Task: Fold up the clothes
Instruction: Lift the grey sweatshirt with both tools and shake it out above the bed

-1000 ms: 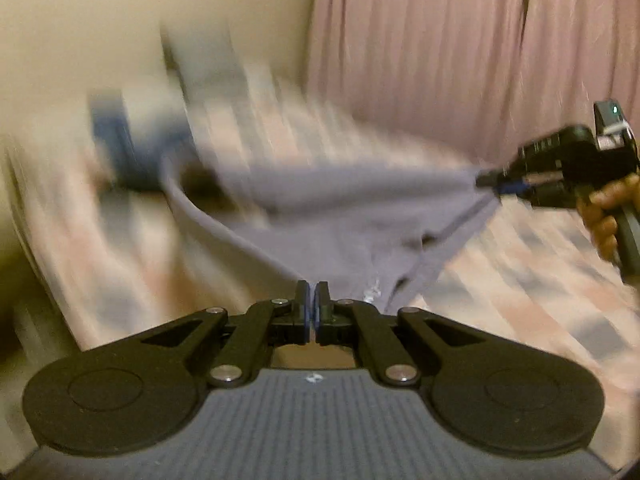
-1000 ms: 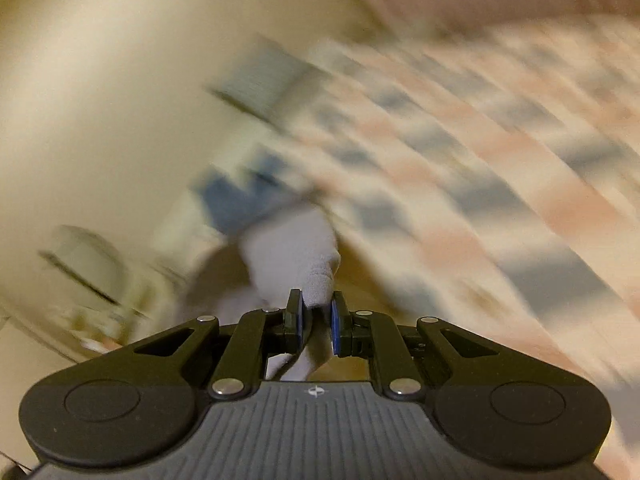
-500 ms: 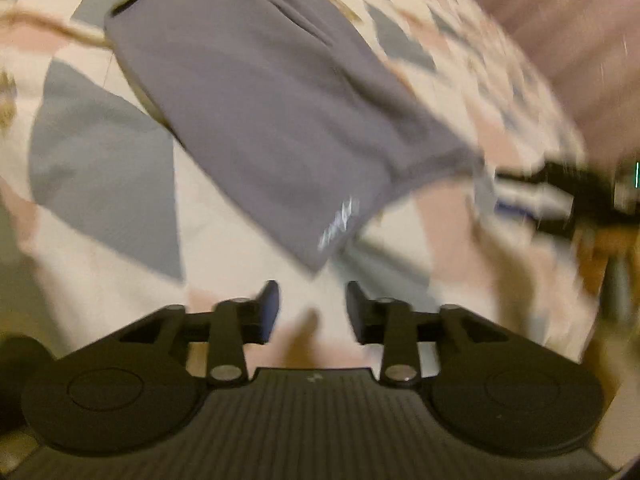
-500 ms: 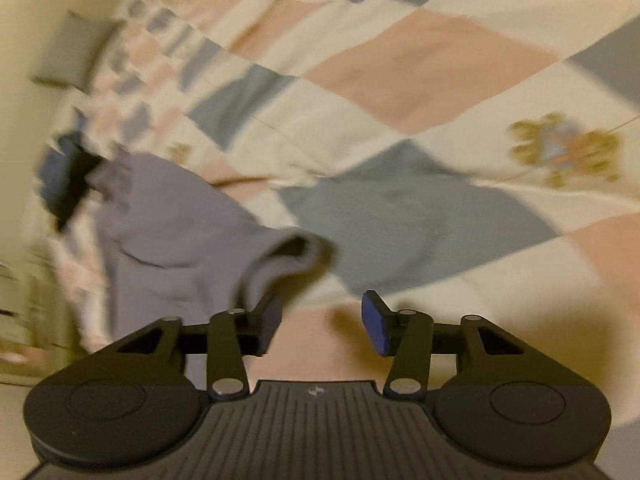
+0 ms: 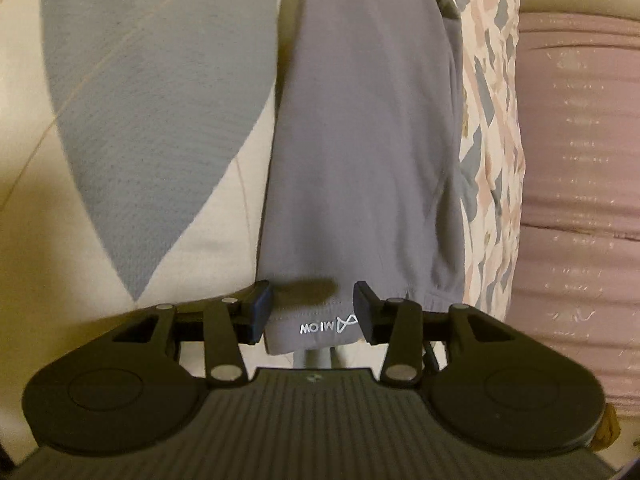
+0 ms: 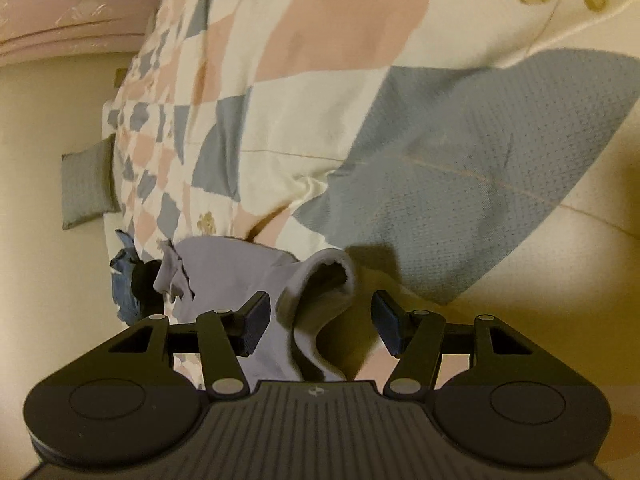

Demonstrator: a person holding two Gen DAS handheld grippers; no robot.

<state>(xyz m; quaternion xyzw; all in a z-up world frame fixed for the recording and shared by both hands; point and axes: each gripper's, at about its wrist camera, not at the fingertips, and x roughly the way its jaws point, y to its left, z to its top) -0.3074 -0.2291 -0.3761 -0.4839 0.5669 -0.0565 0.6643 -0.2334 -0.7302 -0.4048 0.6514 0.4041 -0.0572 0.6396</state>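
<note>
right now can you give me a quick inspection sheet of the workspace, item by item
surface: patchwork quilt in cream, pink and blue-grey, spread over a bed.
job's things: grey garment lies stretched out flat on the quilt, its hem with a small white logo nearest the left gripper; in the right wrist view one corner of it stands curled up.
clutter: blue and black bundle of cloth at the far end of the garment.
grippers: left gripper jaws open either side of the logo hem; right gripper jaws open around the curled corner; neither grips.
cables: nothing seen.
surroundings: pink curtain, cream wall, grey pillow at the bed's edge.
</note>
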